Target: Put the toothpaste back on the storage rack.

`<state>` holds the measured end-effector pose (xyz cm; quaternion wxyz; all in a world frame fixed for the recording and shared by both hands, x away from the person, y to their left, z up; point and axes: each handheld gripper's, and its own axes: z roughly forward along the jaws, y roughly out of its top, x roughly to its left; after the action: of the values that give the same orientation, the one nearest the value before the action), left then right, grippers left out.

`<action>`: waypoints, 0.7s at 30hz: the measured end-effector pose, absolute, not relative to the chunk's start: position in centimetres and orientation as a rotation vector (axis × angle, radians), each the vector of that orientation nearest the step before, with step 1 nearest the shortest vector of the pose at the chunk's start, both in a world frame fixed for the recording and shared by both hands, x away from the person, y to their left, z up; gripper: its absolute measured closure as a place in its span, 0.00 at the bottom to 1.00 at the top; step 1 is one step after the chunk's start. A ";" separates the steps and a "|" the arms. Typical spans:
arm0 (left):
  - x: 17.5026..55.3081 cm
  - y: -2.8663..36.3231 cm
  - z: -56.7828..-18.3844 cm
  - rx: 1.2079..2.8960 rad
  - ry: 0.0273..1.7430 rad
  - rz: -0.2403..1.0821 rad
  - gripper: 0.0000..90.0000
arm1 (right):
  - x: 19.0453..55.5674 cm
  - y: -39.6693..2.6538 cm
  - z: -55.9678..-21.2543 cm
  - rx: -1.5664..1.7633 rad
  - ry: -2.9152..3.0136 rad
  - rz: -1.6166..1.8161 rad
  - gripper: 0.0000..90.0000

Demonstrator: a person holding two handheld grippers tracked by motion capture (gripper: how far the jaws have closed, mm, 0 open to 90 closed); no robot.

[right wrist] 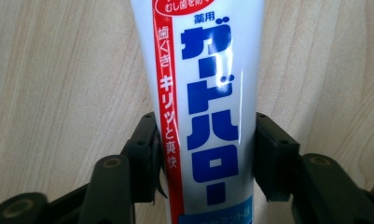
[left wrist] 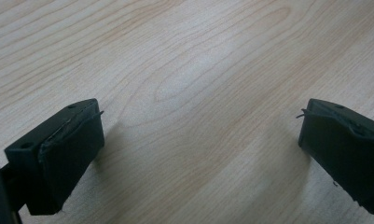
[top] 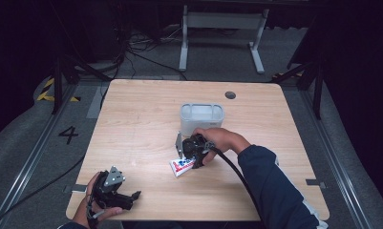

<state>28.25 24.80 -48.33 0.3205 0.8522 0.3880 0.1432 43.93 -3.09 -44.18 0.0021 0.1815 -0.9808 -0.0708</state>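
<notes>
1. At the near left corner of the pale wooden table we see the left gripper, lying low in the person's left hand.
2. In the left gripper view its jaws stand wide apart, released, with bare wood grain between them.
3. Toward the middle, we find the white plastic toothpaste tube with red and blue lettering lying flat on the table, just in front of the light grey oval plastic holder.
4. The right gripper points down over the tube, held in the right hand with a dark blue sleeve.
5. In the right gripper view both pads touch the tube's sides: we read it as grasping the tube, which rests on the wood.
</notes>
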 end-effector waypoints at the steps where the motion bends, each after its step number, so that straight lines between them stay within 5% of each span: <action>1: 28.3 24.8 -48.3 2.240 1.018 0.380 0.01 | 43.9 -3.2 -44.2 0.568 -3.076 -0.232 0.58; 21: 28.4 24.8 -48.3 2.245 1.019 0.374 0.00 | 43.8 -6.3 -43.9 0.520 -3.051 -0.551 0.70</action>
<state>28.36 24.82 -48.31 0.3183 0.8535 0.3874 0.1420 43.78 -6.31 -43.94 -0.0009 0.1654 -0.9705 -0.1753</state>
